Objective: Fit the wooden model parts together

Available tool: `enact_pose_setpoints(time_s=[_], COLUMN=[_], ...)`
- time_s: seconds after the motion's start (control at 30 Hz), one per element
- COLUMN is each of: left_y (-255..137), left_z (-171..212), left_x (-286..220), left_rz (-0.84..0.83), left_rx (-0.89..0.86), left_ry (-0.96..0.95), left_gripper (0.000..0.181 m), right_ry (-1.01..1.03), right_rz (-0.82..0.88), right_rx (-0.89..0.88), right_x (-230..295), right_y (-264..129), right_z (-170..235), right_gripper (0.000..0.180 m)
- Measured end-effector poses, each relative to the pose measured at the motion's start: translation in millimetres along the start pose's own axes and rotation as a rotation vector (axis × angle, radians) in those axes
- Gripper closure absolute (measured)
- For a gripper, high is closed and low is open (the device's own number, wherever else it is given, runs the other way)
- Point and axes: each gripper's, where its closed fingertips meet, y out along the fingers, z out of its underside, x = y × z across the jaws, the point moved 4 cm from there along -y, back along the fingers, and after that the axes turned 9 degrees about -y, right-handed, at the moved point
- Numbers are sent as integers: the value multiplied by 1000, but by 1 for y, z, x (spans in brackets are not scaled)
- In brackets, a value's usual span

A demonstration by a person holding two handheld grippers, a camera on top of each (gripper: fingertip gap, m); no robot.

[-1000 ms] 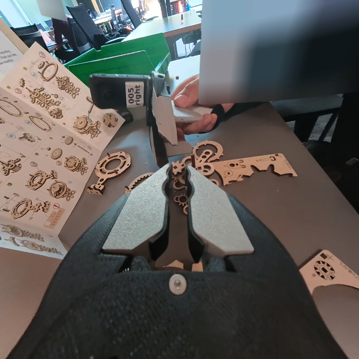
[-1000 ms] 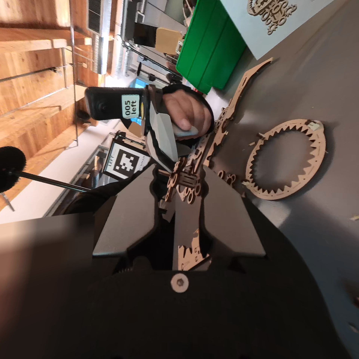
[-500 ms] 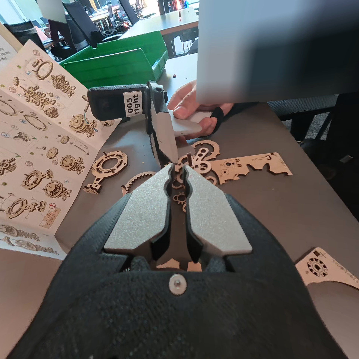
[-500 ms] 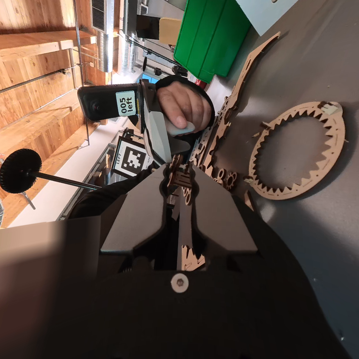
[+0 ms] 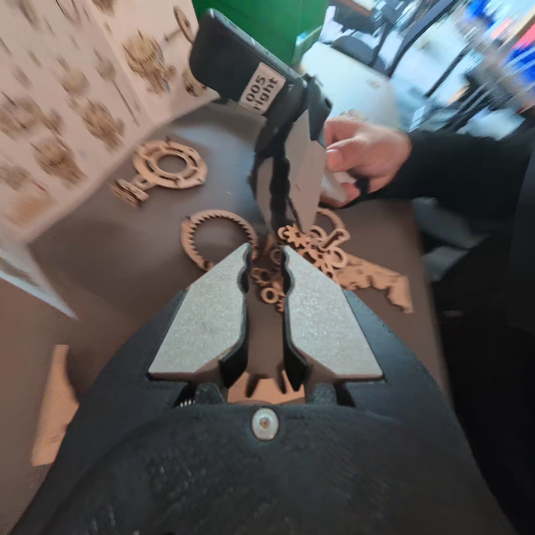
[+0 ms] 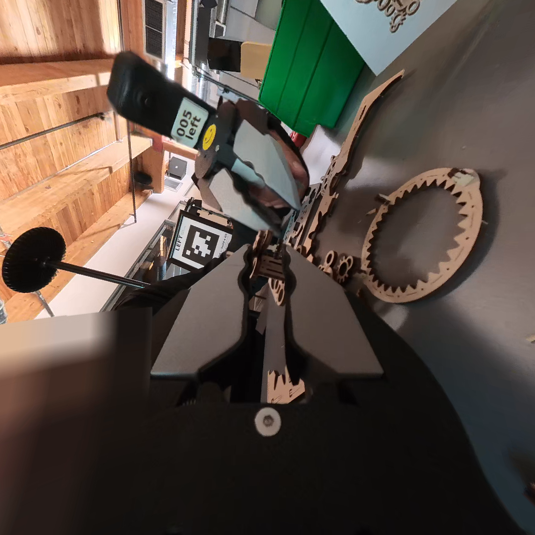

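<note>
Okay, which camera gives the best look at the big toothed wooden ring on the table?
The right wrist view: the toothed ring lies whole and sharp on the table, inner teeth clear. The left wrist view shows it blurred, its near edge hidden behind the left gripper.

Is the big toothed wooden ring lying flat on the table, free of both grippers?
Yes. In the right wrist view the toothed wooden ring lies flat on the dark table, clear of the right gripper and left gripper.

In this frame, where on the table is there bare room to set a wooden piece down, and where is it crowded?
Bare table lies between the instruction sheet and the toothed ring. In the right wrist view, more bare surface lies past the ring. It is crowded around the left claw tips, where small gear pieces overlap the flat notched strip.
</note>
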Motion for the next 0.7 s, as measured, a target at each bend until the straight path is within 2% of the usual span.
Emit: enact_pose_setpoints(time_s=[0.13, 0.23, 0.47, 0.7], left_y=[-5, -7, -10, -5], left_z=[2, 7, 11, 12], left_x=[-9, -18, -29, -39], left_rz=[151, 242, 337, 312], left_rx=[-2, 26, -24, -27], left_ry=[-155, -193, -242, -185], left_gripper=[161, 157, 157, 157], right_ry=[-36, -115, -292, -400], right_rz=[-58, -40, 7, 11], right_rx=[-10, 22, 66, 96], right_x=[8, 13, 22, 29], right_y=[1, 5, 7, 9], right_z=[-2, 2, 6, 10], right_gripper=[164, 164, 164, 164])
